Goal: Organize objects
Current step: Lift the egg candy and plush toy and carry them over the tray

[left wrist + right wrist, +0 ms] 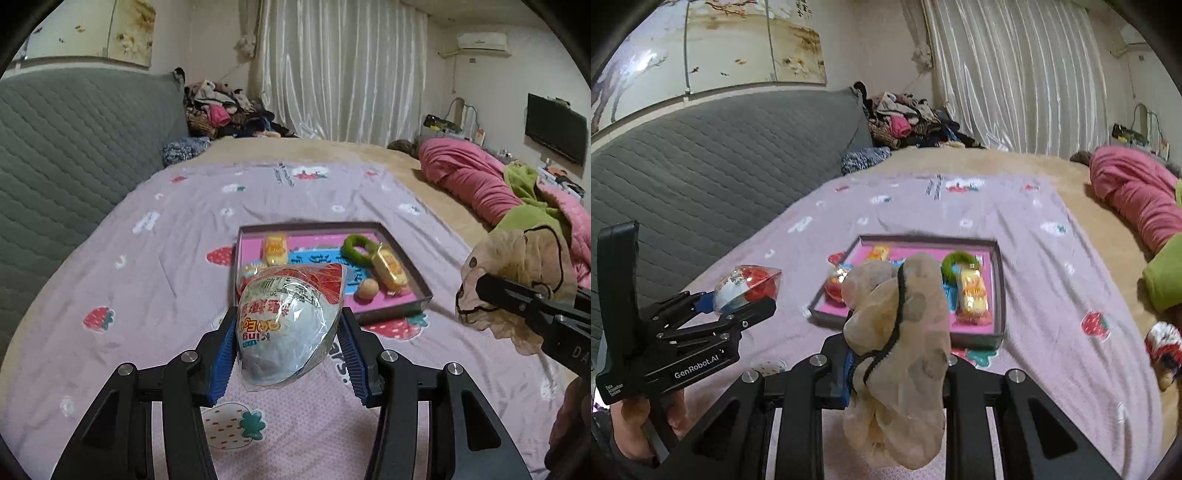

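1. Holding one thing in each gripper, the person has both lifted over the bed, in front of the box.
2. The left gripper is at the bottom middle of the left view. Its blue pads press on both sides of a wrapped toy egg, so the jaws are part way closed on the egg.
3. The right gripper is at the bottom middle of the right view. Its jaws are squeezed almost all the way together on a thin beige sock with a black trim. The sock hangs loose and floppy.
4. The box sits on the pink strawberry sheet, in the middle of both views. Inside it are a green ring, two yellow snack packs, and a small round ball.
5. The step looks like carrying the egg and the sock toward the box.
6. Next, each gripper likely needs to move over a bare spot in the box, go down low, and then open. The egg could roll, so it should be set down gently. The sock may cling to the pads.
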Tool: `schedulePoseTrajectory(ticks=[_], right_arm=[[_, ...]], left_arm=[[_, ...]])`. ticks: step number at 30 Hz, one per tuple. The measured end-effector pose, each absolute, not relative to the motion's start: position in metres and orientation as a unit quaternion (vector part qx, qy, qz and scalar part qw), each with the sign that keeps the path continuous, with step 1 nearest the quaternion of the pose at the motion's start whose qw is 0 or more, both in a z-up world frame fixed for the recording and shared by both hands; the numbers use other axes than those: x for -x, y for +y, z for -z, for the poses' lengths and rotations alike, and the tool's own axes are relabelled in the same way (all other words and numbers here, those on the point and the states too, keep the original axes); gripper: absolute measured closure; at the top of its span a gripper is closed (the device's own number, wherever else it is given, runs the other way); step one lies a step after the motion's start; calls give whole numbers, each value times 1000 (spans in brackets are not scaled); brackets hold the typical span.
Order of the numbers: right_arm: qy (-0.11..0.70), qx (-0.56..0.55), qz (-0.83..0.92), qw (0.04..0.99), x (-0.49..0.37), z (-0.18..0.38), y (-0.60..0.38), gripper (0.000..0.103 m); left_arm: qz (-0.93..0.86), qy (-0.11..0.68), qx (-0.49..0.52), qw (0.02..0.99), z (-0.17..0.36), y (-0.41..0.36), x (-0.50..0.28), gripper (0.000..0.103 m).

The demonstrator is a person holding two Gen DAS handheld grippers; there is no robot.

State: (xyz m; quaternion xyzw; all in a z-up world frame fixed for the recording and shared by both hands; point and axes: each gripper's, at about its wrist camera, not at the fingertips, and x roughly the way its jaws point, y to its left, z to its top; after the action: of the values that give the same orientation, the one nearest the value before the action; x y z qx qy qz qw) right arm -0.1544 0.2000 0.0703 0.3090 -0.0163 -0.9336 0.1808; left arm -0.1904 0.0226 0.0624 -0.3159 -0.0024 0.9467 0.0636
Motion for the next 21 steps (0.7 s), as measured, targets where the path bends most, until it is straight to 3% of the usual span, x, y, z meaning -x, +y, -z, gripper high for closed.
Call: schedulePoseTrajectory(ticks=[21], right_arm=[[19,-254,947,198,184,-162,192,78]], left_arm=[[-962,18,270,45,-146,29,219,49]])
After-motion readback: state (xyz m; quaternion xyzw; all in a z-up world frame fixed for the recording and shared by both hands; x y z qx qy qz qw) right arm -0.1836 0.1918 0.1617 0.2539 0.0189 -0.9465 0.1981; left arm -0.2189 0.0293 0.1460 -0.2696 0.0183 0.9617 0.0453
